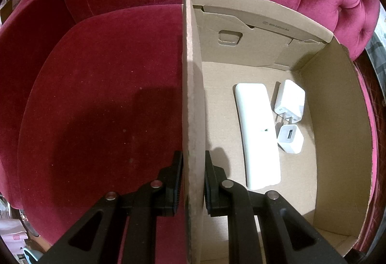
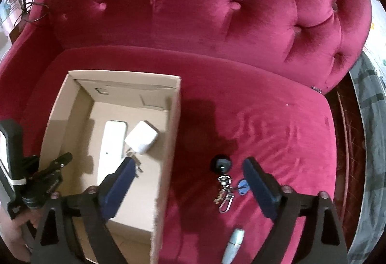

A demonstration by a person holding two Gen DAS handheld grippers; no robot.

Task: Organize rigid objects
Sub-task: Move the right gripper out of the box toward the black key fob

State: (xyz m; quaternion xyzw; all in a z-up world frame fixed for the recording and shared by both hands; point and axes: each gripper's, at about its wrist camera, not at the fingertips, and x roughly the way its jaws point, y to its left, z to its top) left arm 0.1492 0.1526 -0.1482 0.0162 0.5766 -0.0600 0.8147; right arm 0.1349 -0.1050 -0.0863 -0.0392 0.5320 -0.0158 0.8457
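An open cardboard box (image 1: pixel 342 119) stands on a red velvet sofa seat (image 1: pixel 101 100). My left gripper (image 1: pixel 193 179) is shut on the box's left wall, one finger outside and one inside. In the box lie a long white slab (image 1: pixel 257 133) and two white plug chargers (image 1: pixel 289 101) (image 1: pixel 290 142). My right gripper (image 2: pixel 190 160) hangs open and holds nothing, above the box's (image 2: pixel 172 131) right wall and the seat. Between its fingers lie a black round object (image 2: pixel 220 163), a key ring with a blue tag (image 2: pixel 225 194) and a pale tube (image 2: pixel 232 244).
The tufted sofa back (image 2: pixel 217 10) rises behind the seat. The left gripper (image 2: pixel 65 159), with a hand on it, shows at the box's left wall in the right wrist view. A grey cloth (image 2: pixel 371 131) lies off the sofa's right end. A black cord (image 2: pixel 29 10) hangs at the left arm.
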